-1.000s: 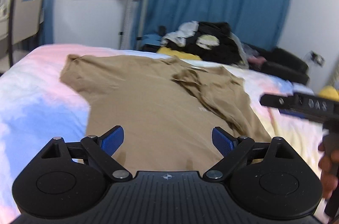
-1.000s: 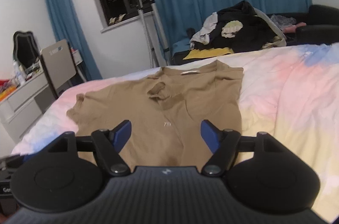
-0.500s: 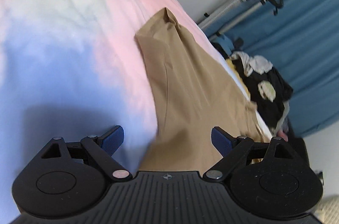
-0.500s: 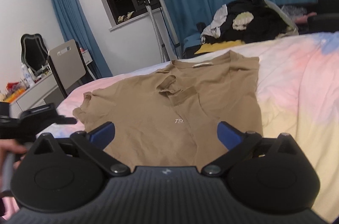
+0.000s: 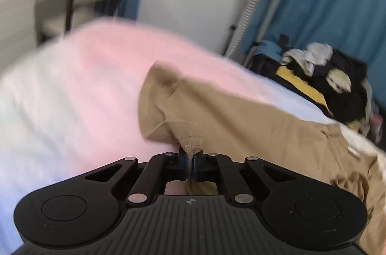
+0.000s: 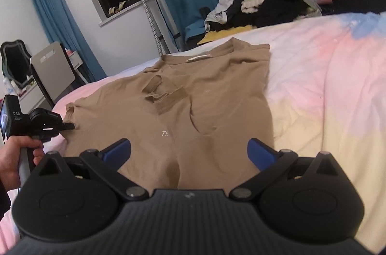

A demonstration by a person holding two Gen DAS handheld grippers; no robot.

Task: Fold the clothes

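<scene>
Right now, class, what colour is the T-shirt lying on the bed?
Plain tan T-shirt; the right wrist view shows it best.

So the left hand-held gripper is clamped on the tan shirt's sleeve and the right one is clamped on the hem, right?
Not quite. The left hand-held gripper is clamped on the tan shirt's sleeve, but the right hand-held gripper is open above the hem and grips nothing, as the right wrist view shows.

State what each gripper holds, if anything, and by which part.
Left tongs pinch the tan T-shirt by its sleeve hem; right tongs hold nothing.
</scene>
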